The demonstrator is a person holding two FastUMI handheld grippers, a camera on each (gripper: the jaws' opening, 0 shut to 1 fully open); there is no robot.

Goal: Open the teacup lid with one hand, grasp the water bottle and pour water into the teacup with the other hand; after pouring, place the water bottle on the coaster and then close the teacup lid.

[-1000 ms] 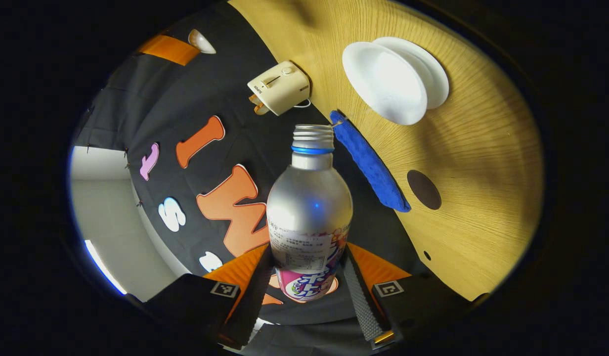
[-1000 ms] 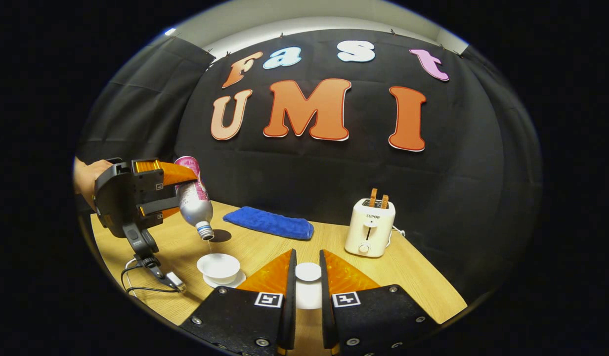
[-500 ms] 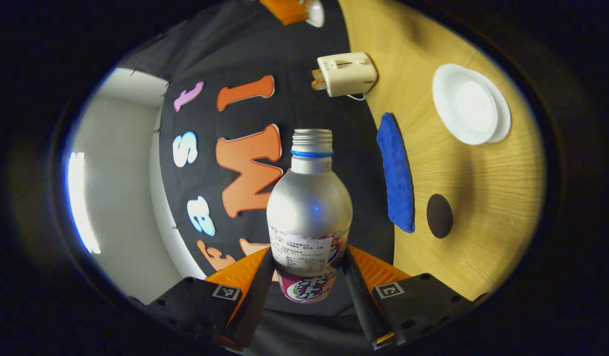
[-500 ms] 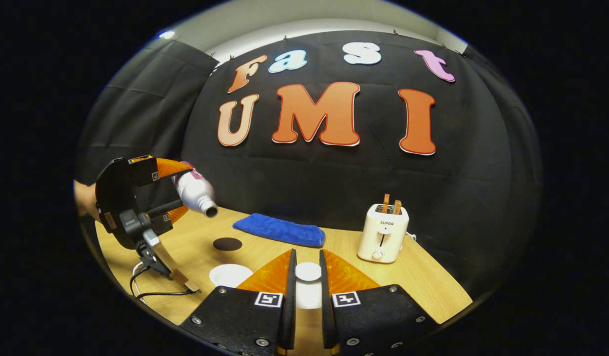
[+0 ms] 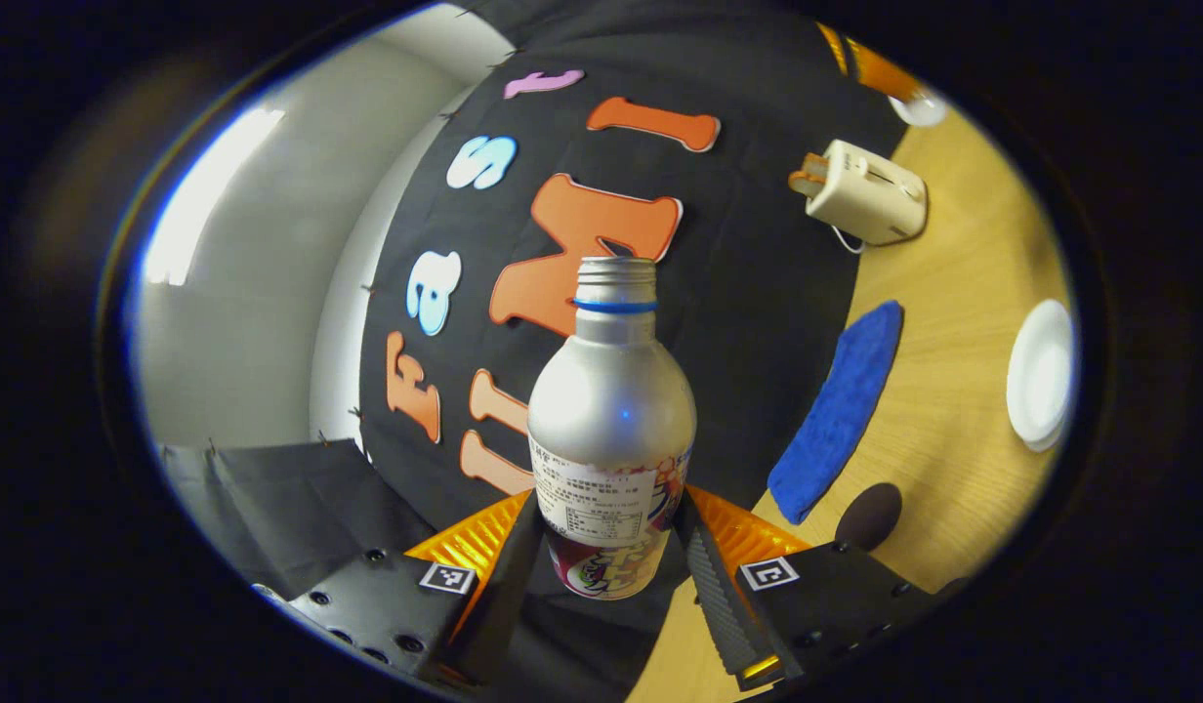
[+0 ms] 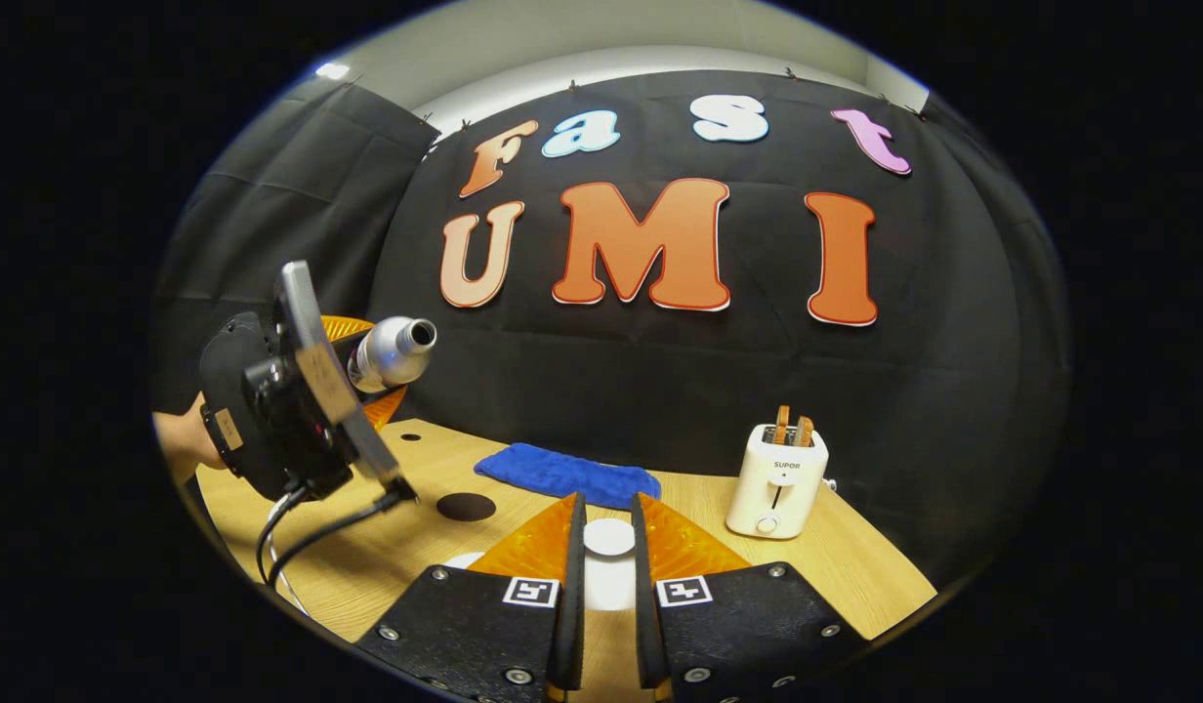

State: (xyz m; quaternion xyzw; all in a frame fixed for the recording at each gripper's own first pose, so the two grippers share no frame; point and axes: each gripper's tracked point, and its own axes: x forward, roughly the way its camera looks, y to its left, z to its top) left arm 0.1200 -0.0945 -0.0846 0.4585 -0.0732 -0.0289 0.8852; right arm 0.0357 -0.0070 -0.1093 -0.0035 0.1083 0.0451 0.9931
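Now that the pour looks done, the bench (image 6: 855, 576) has swung low in the left gripper view; the left gripper (image 5: 611, 576), fingers clenched on the water bottle (image 5: 611, 430), has tipped it back from mouth-down above the teacup (image 5: 1039, 373) toward level, next stop the coaster (image 6: 466, 507), while the right gripper (image 6: 601, 586) grasps the lid (image 6: 609, 537)

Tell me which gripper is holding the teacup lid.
The right gripper is shut on the white teacup lid; the left gripper instead clamps the water bottle.
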